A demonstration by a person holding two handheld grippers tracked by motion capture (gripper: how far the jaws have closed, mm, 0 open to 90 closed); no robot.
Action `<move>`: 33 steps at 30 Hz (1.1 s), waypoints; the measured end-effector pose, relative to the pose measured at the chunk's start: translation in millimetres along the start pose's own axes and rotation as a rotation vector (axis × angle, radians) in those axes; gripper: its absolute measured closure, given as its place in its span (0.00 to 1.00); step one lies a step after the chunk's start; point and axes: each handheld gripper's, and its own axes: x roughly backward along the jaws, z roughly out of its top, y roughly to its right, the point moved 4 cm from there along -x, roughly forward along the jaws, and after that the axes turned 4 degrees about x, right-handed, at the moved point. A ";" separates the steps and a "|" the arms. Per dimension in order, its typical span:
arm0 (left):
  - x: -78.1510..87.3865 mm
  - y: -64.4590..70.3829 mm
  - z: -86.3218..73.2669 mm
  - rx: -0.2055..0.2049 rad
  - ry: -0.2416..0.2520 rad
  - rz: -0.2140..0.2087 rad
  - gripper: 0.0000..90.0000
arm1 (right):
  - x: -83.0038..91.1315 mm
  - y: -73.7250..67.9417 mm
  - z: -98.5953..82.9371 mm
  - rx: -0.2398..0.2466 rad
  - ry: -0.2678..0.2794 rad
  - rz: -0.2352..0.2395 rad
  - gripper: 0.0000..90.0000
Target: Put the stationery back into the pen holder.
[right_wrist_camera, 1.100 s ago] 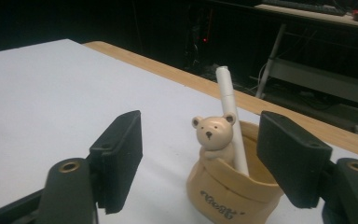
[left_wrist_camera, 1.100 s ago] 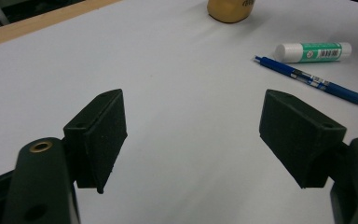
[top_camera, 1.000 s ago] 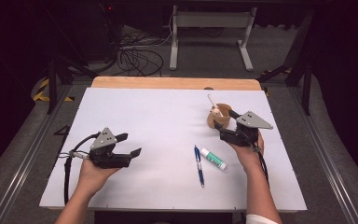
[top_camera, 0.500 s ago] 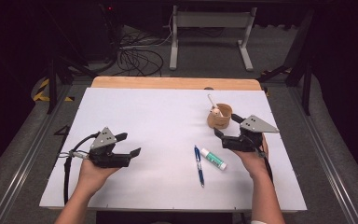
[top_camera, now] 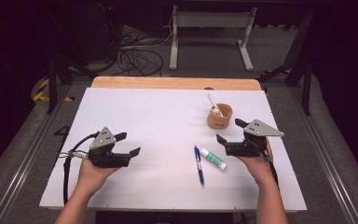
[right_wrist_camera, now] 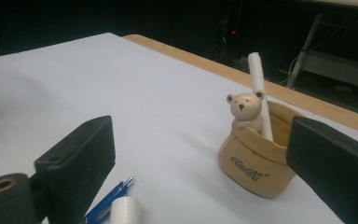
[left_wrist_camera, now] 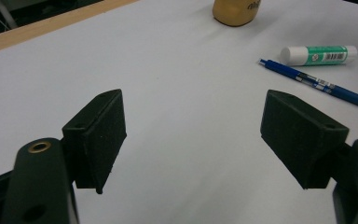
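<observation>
In the high view, the left gripper (top_camera: 127, 144) is being held low over the left part of the white table (top_camera: 158, 121), its fingers spread open and nothing being gripped. The right gripper (top_camera: 229, 131) is being held at the right side, its fingers likewise parted and empty, pointing toward the tan bag-shaped pen holder with a small bear figure (top_camera: 219, 116). A white marker (top_camera: 212, 103) is being kept tilted inside that holder. Just left of the right gripper, a white glue stick with a green label (top_camera: 213, 158) and a blue ballpoint pen (top_camera: 199, 165) are lying side by side on the table, near each other.

In the left gripper view, the two black fingers (left_wrist_camera: 100, 135) are being held wide apart over bare table, with the glue stick (left_wrist_camera: 319, 54) and pen (left_wrist_camera: 314, 83) lying farther off.

In the right gripper view, the open fingers (right_wrist_camera: 79, 161) are being held before the holder (right_wrist_camera: 254, 165), apart from it, the marker (right_wrist_camera: 259, 91) leaning behind the bear.
</observation>
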 end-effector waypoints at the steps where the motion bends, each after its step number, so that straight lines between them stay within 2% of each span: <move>1: 0.0 -0.5 0.0 -0.002 0.000 0.002 0.25 | -0.7 -0.8 0.1 0.006 -0.004 0.001 0.09; 5: -0.6 0.1 -0.6 0.003 -0.009 -0.004 0.25 | -4.0 -6.0 0.1 0.030 -0.031 0.020 0.11; 9: -1.8 0.3 -0.8 -0.007 -0.010 0.001 0.25 | -8.3 -11.8 -1.8 0.059 -0.080 0.058 0.18; 13: -1.1 0.6 -0.5 0.005 -0.003 0.003 0.25 | -13.7 -15.8 -5.1 0.050 -0.135 0.086 0.24; 23: -0.9 0.8 -0.5 0.001 -0.004 0.003 0.25 | -20.2 -23.3 -11.5 0.049 -0.216 0.155 0.42; 29: -0.8 0.8 -0.4 -0.004 -0.005 0.005 0.25 | -27.3 -30.6 -18.0 0.060 -0.279 0.199 0.48; 33: -1.3 0.9 -0.4 -0.007 -0.005 0.006 0.25 | -30.9 -33.5 -20.8 0.065 -0.306 0.206 0.52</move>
